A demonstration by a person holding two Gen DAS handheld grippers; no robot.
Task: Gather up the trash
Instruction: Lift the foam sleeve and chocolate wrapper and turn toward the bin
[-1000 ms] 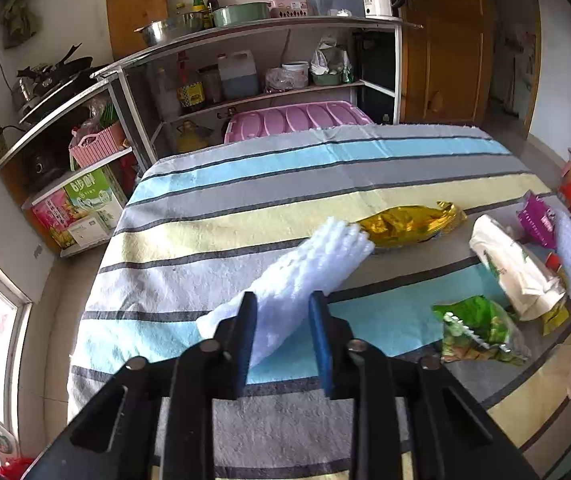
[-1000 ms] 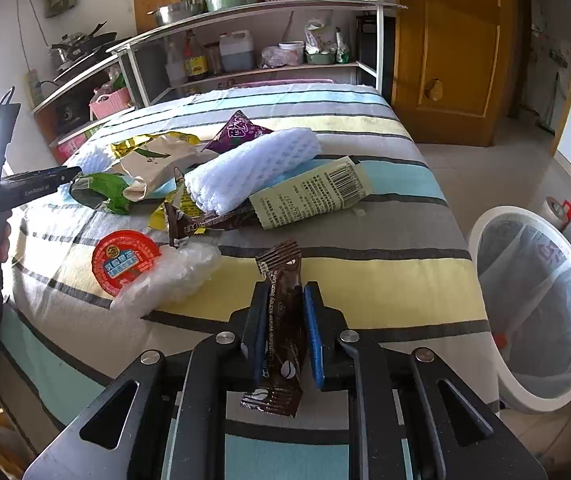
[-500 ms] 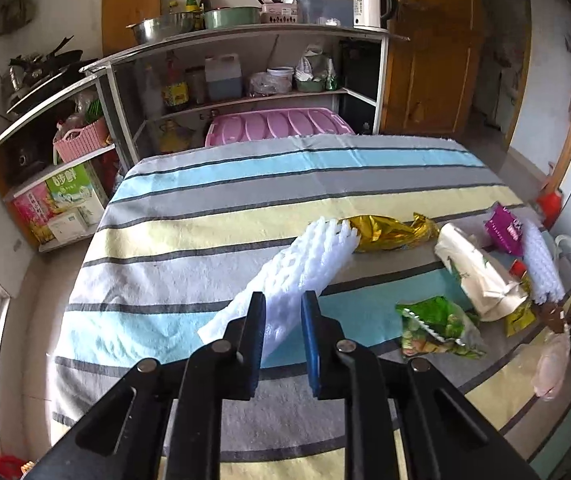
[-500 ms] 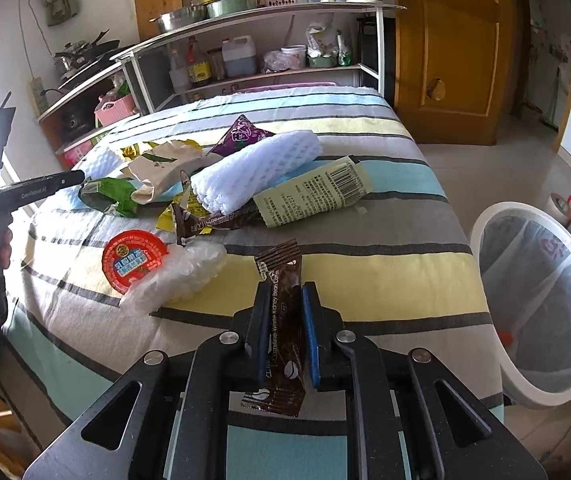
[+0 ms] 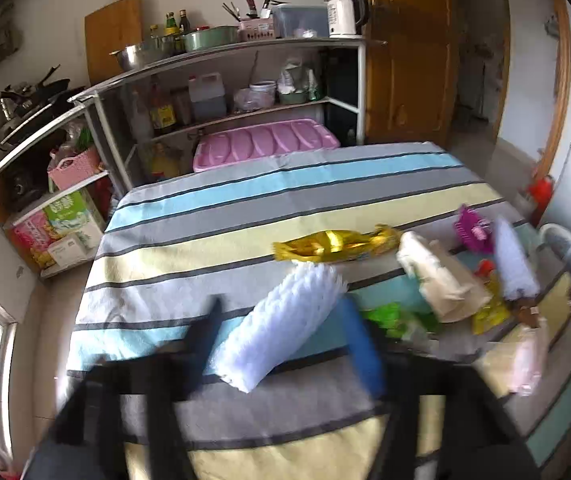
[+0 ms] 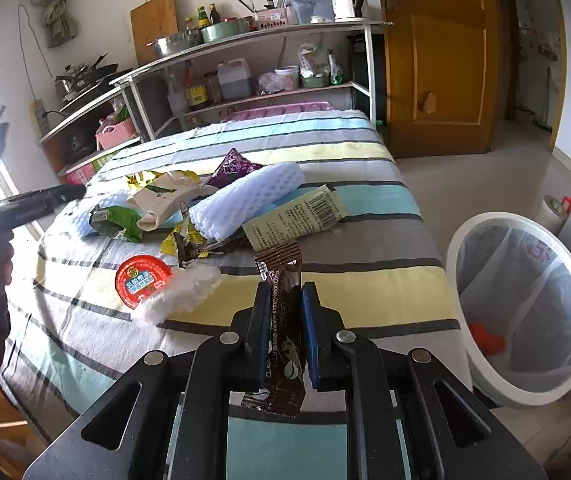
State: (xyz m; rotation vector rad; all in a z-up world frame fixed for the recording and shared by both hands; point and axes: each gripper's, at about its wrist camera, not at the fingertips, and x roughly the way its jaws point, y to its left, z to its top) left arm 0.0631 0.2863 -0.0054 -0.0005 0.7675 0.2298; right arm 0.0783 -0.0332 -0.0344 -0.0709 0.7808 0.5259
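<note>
- The right gripper (image 6: 283,332) has its jaws clamped on a brown, glossy coffee-sachet wrapper (image 6: 281,328), held upright above the near edge of the counter covered in a striped cloth (image 6: 365,280).
- The wrapper looks thin, light and limp; its crimped top end flops free above the jaws, so a grip at mid-length, as here, seems enough, though slick film could slide under a loose pinch.
- The left gripper (image 5: 285,344) has its jaws standing apart, having just been opening; the white foam-net fruit sleeve (image 5: 277,328) lies between them with a gap on each side, resting on the cloth.
- That sleeve looks soft, springy and almost weightless; it would squash under the jaws, so a hold across its middle seems safest.
- More litter sits in a loose heap further along: a gold foil wrapper (image 5: 337,244), a beige paper pouch (image 5: 441,280), a green packet (image 6: 117,220) and a red round lid (image 6: 143,280).
- The white round bin with a clear liner (image 6: 521,308) stands on the floor just beside the counter, to the right of the held wrapper.
</note>
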